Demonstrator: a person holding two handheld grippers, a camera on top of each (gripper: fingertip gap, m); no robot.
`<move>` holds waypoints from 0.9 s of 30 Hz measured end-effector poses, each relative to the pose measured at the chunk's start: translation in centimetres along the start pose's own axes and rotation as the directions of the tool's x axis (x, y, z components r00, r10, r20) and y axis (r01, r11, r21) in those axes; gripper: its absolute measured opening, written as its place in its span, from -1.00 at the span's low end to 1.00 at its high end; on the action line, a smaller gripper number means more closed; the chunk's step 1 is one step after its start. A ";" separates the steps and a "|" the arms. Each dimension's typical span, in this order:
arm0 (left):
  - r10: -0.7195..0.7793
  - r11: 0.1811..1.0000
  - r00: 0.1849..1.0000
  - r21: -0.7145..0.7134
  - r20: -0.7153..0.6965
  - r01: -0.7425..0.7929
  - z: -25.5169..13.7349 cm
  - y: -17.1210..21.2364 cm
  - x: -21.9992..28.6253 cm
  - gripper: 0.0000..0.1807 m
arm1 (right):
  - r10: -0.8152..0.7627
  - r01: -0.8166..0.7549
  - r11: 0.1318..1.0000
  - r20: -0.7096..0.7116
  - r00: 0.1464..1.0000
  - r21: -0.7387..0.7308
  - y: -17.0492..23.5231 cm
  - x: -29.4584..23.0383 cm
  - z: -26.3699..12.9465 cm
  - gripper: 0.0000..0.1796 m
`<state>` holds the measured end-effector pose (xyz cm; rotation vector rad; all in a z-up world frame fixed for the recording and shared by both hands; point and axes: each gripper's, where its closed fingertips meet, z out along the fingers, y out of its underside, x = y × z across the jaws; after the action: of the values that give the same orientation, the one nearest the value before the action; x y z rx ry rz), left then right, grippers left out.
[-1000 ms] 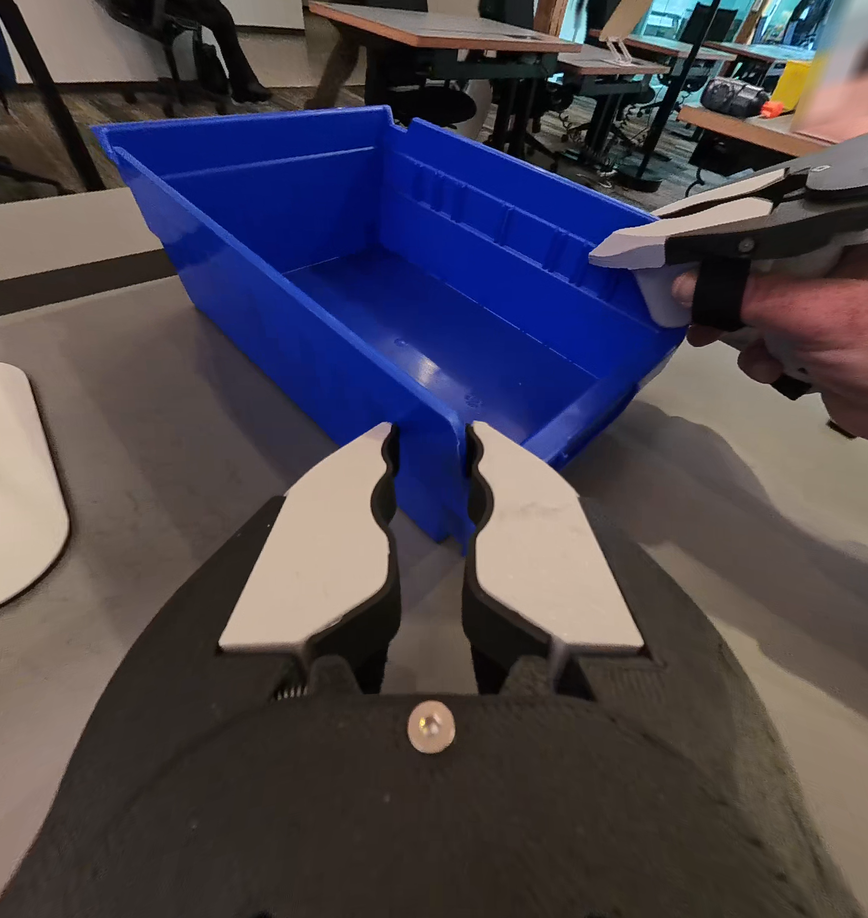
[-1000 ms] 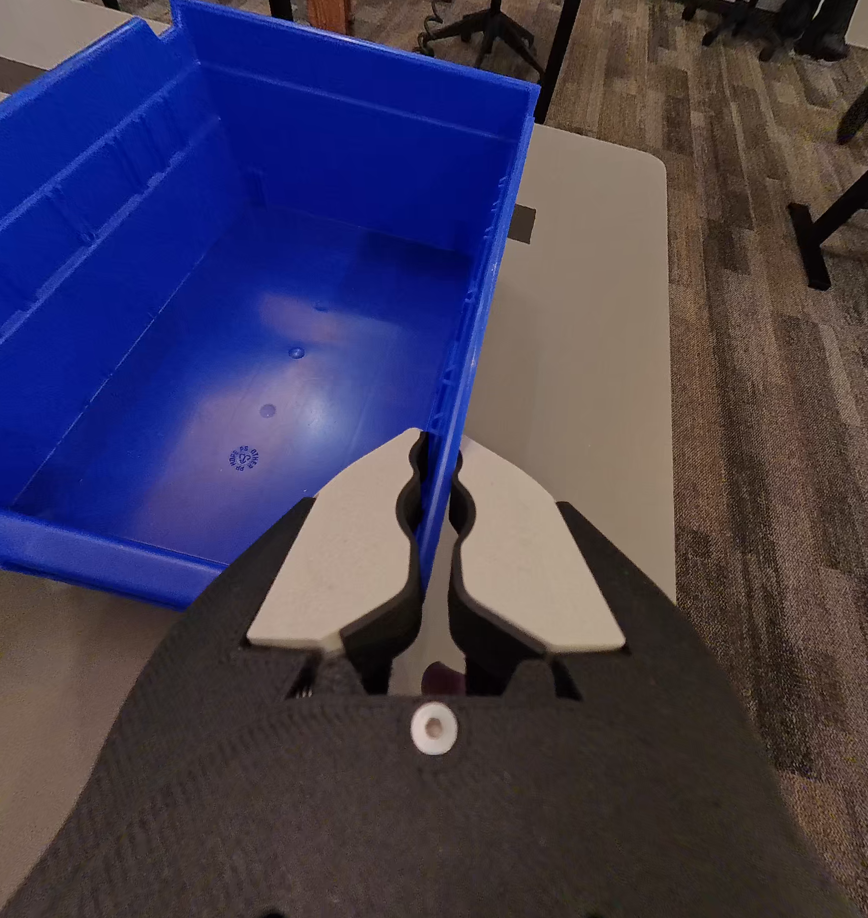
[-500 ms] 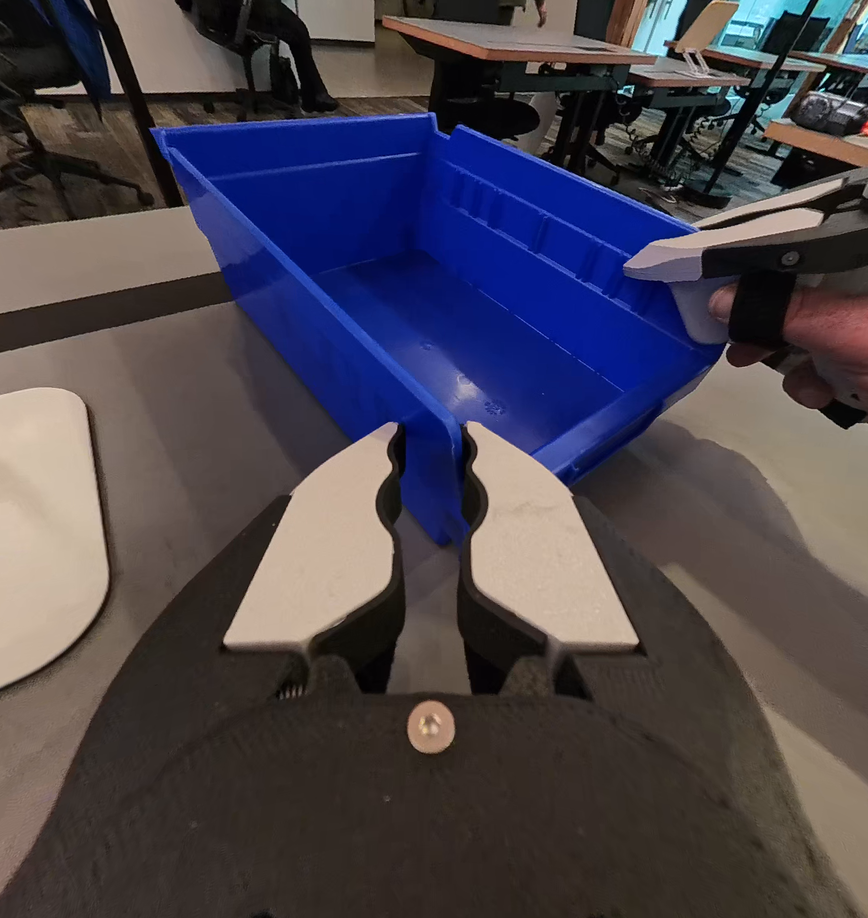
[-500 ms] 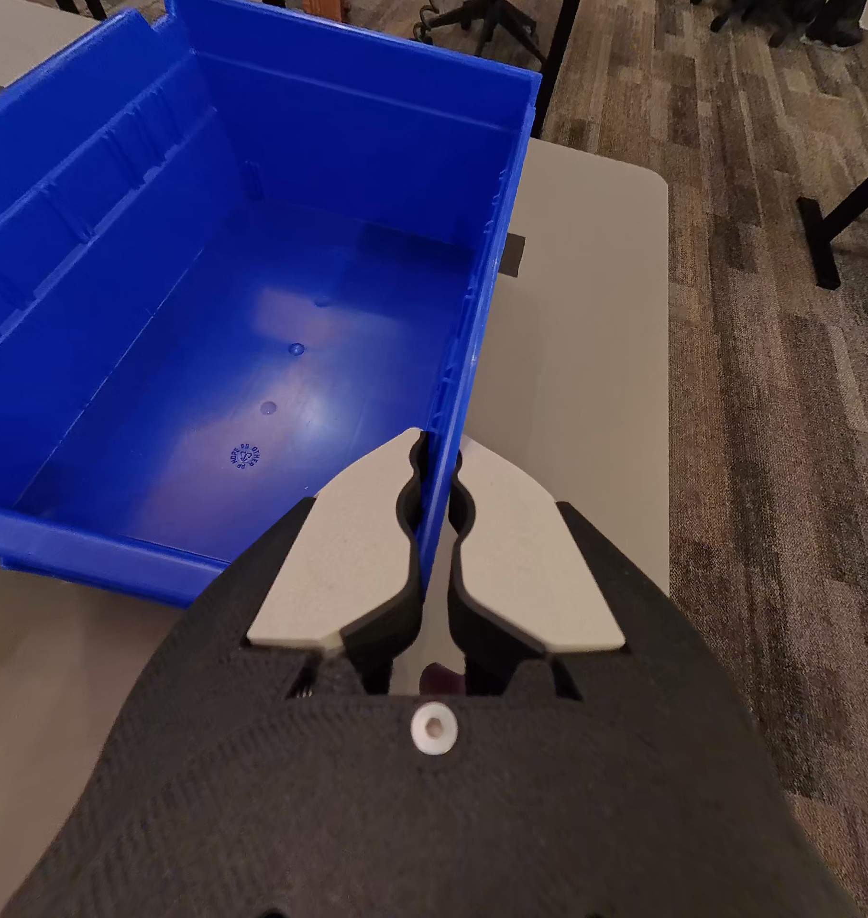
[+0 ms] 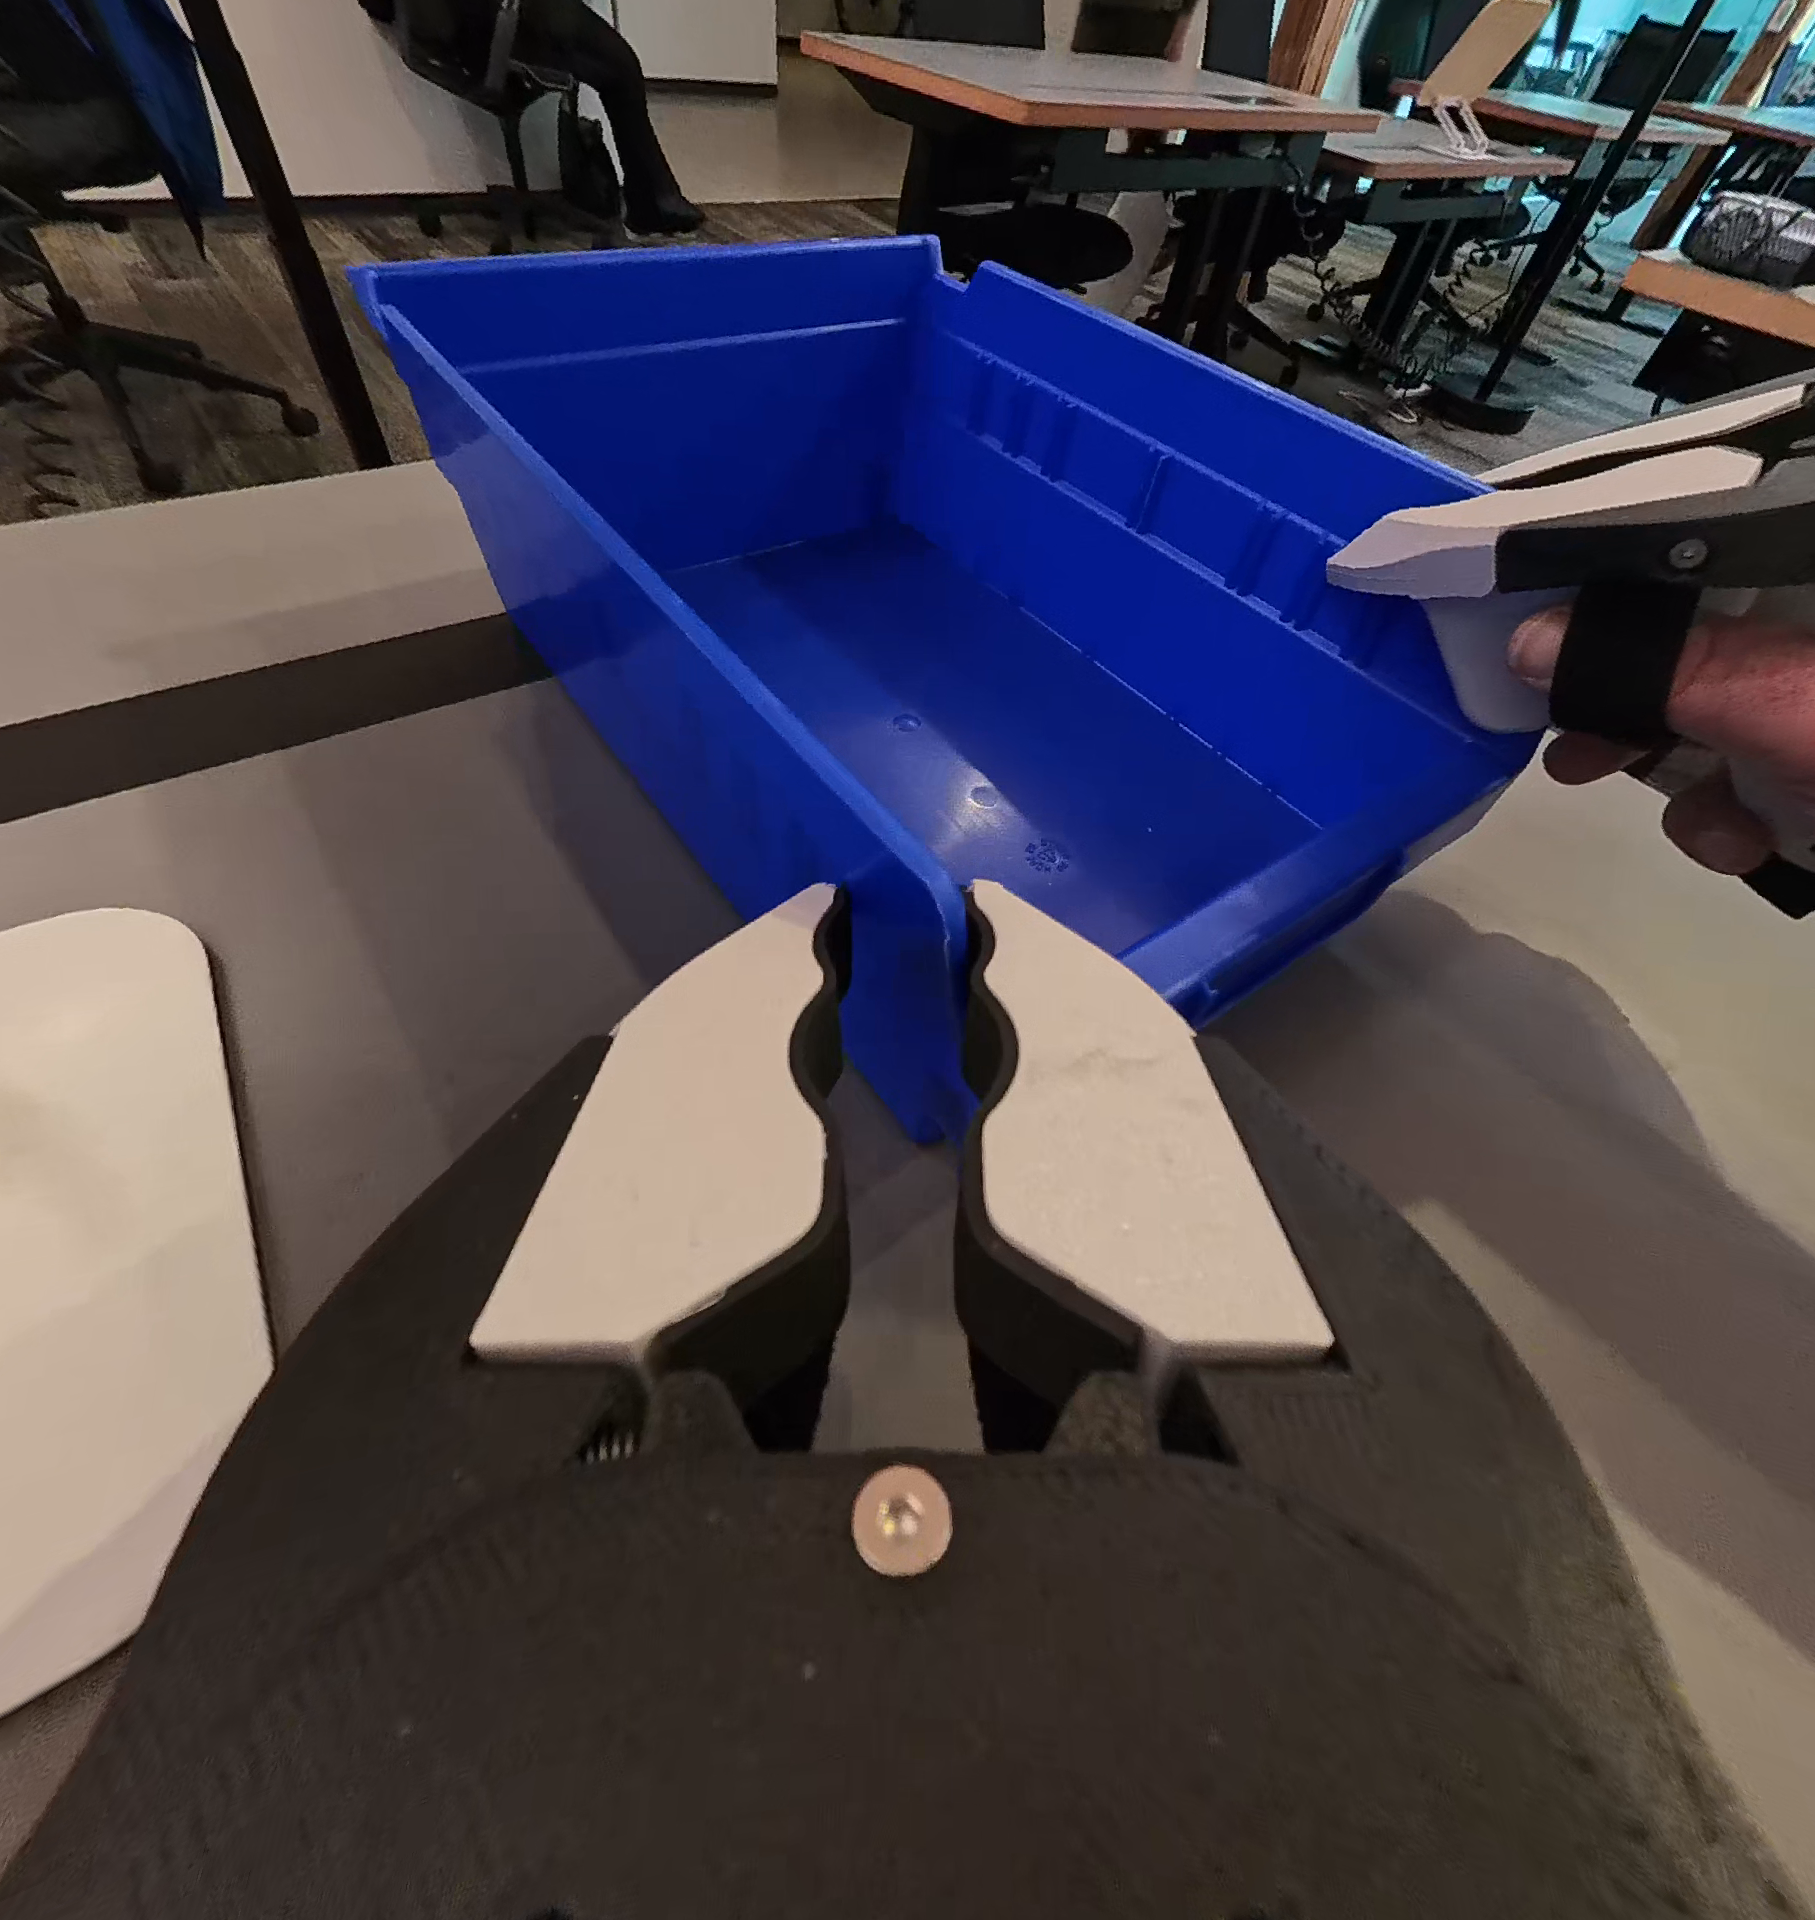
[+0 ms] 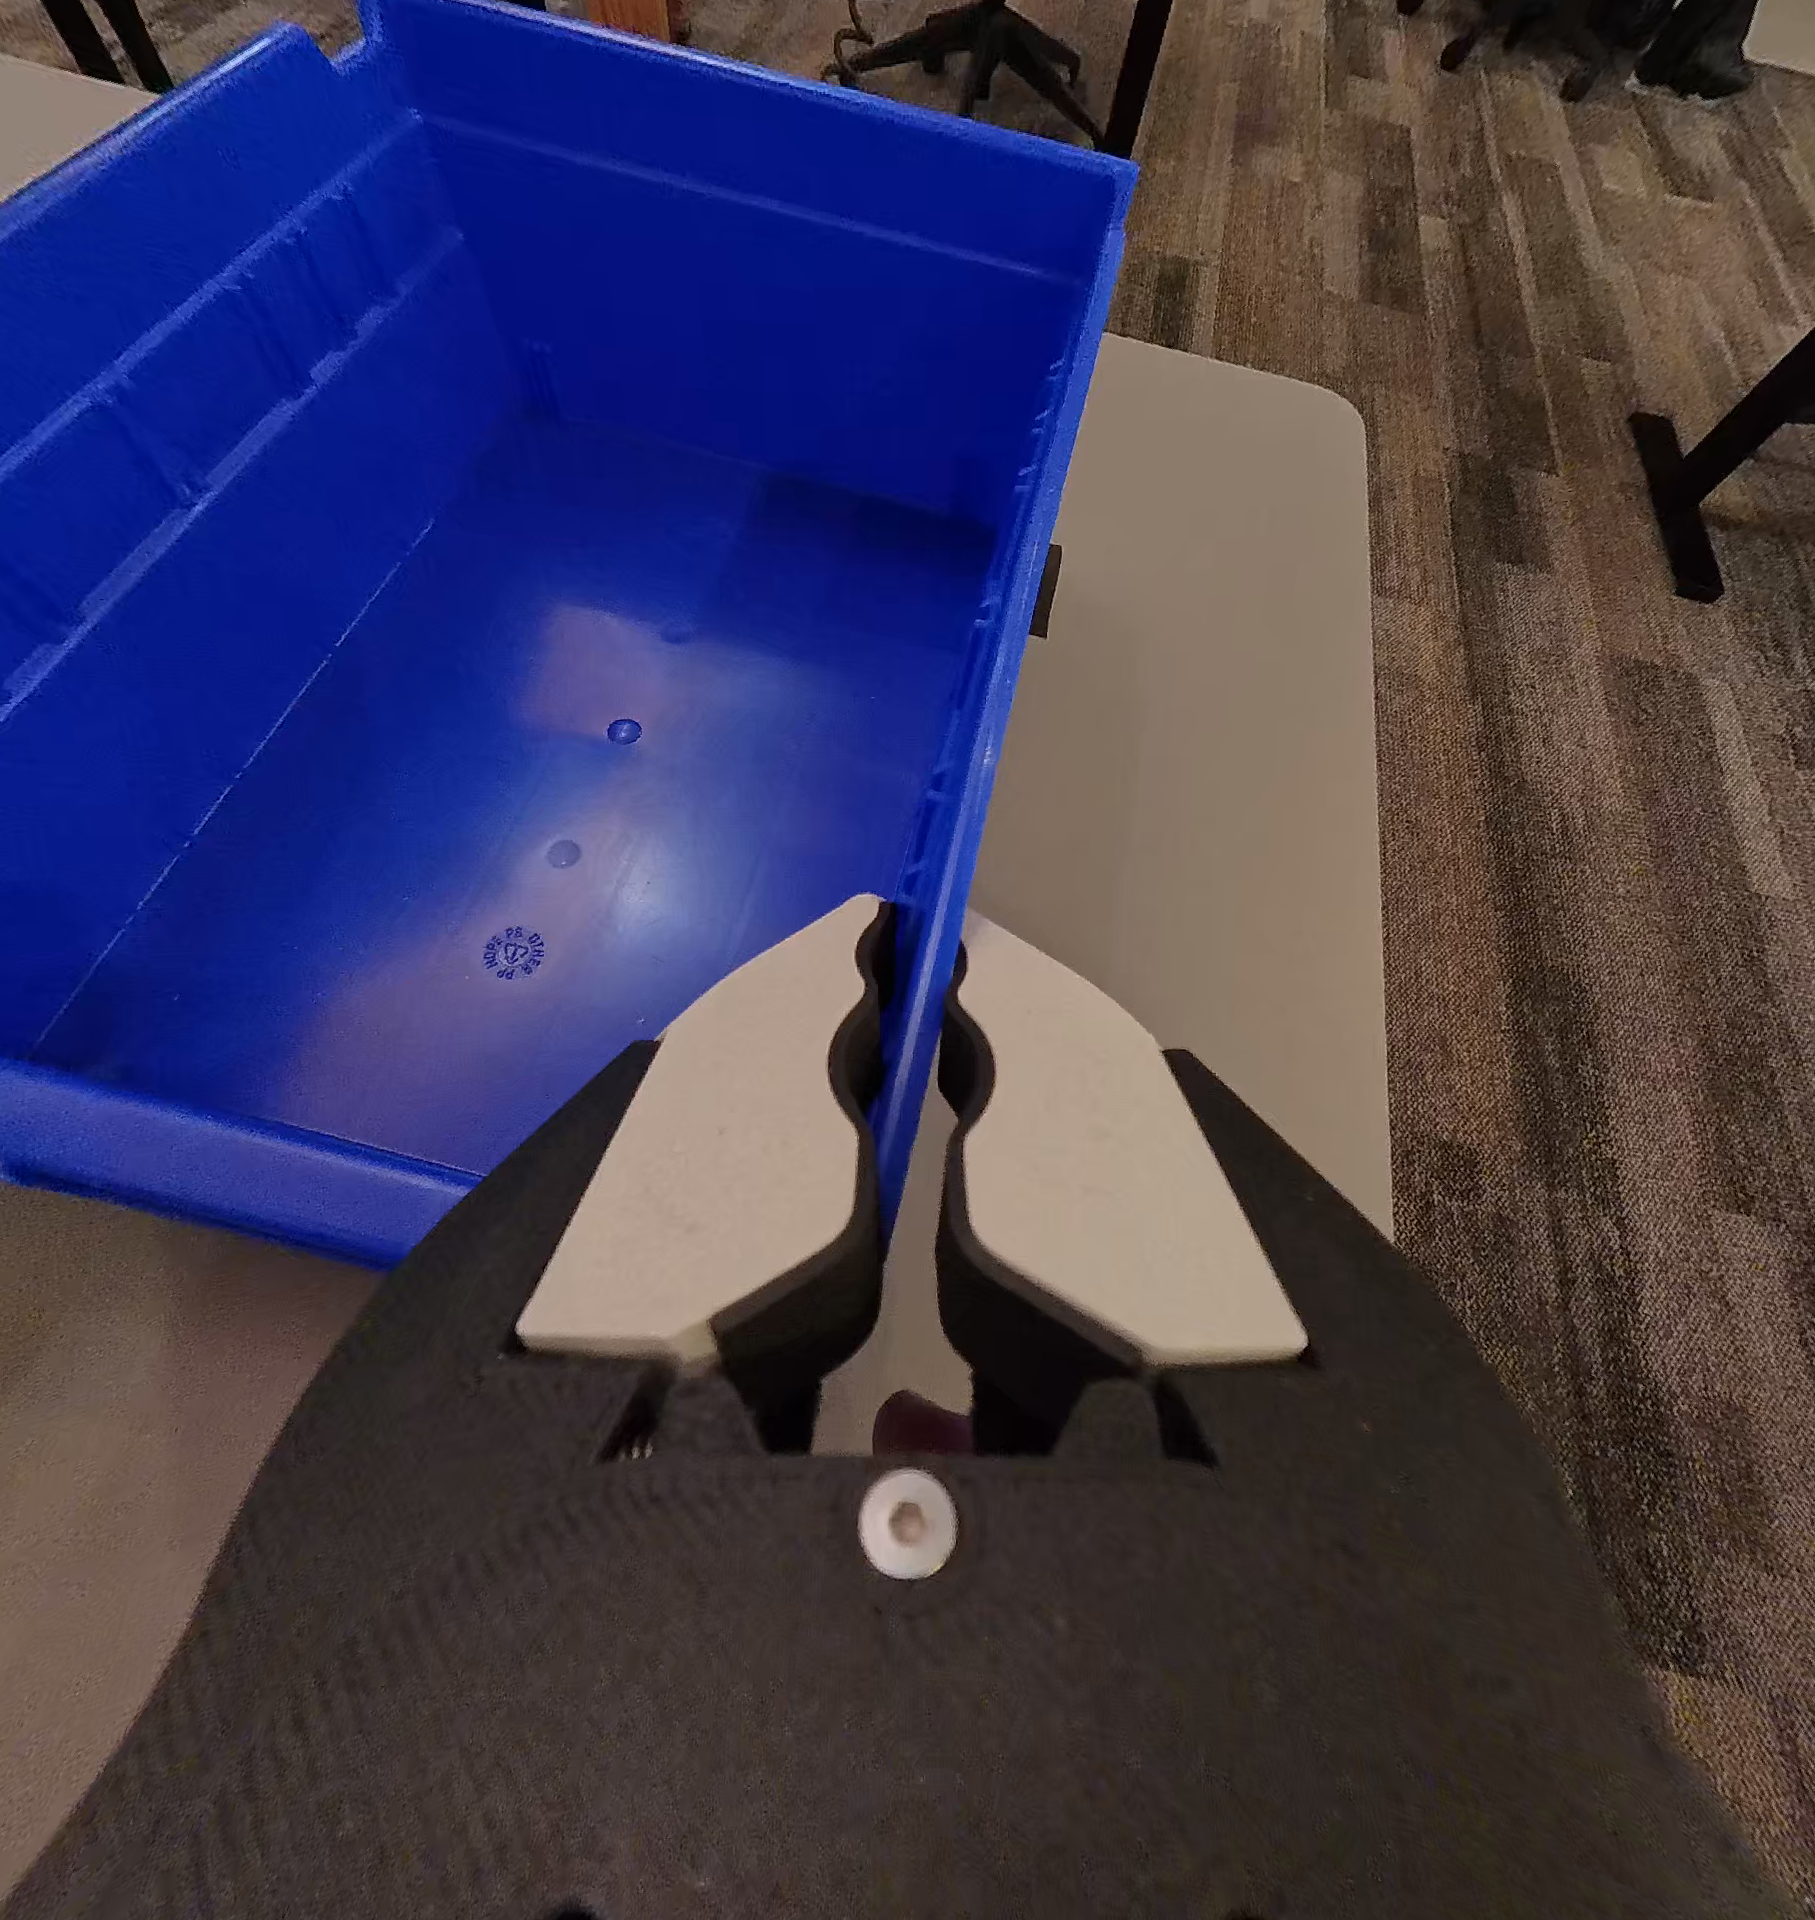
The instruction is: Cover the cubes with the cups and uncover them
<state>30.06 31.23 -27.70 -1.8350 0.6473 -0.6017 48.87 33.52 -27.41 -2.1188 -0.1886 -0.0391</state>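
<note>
An empty blue plastic bin (image 5: 986,665) sits on the grey table; it also shows in the right wrist view (image 6: 467,623). My left gripper (image 5: 903,914) is shut on the bin's near left corner wall. My right gripper (image 6: 918,925) is shut on the bin's right side wall near its front corner; it also shows at the right of the left wrist view (image 5: 1422,540), held by a hand (image 5: 1755,727). No cups or cubes are in view.
A white board (image 5: 61,1247) lies on the table at the left. The table's right edge and rounded corner (image 6: 1339,436) border carpeted floor. A dark seam (image 5: 207,717) crosses the table. Desks and office chairs stand behind.
Both grippers have stayed shut on the bin. The bin and grippers have shifted toward the far right part of the table, and the white board shows more at the left.
</note>
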 end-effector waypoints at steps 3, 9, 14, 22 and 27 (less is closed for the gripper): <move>-0.007 1.000 1.000 0.001 -0.015 0.007 0.0 0.0 -0.1 -0.79 | -0.016 0.016 1.000 -0.005 1.000 0.009 0.0 0.1 0.0 -0.90; 0.017 0.997 0.998 0.070 -0.054 -0.013 -2.9 -0.5 -0.8 -0.62 | -0.028 0.036 0.996 -0.095 0.995 0.086 -0.8 1.6 -4.0 -0.29; 0.070 0.989 0.986 0.142 -0.149 -0.049 -8.4 -1.1 -0.8 -0.69 | -0.104 0.127 0.970 -0.116 0.988 0.209 -2.1 -0.7 -9.8 -0.40; 0.119 0.963 0.983 0.256 -0.142 -0.080 -19.3 -1.9 -4.4 -0.66 | -0.229 0.185 0.920 0.089 0.969 0.347 -3.3 -13.4 -13.4 -0.52; 0.115 0.965 0.991 0.245 -0.069 -0.095 -24.7 -0.5 -9.3 -0.77 | -0.339 0.239 0.897 0.232 0.912 0.372 -4.1 -22.8 -12.8 -0.62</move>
<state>6.88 21.16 -20.19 -1.5456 0.6908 -0.6588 26.37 22.12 -19.54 -1.7281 -0.6476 0.1227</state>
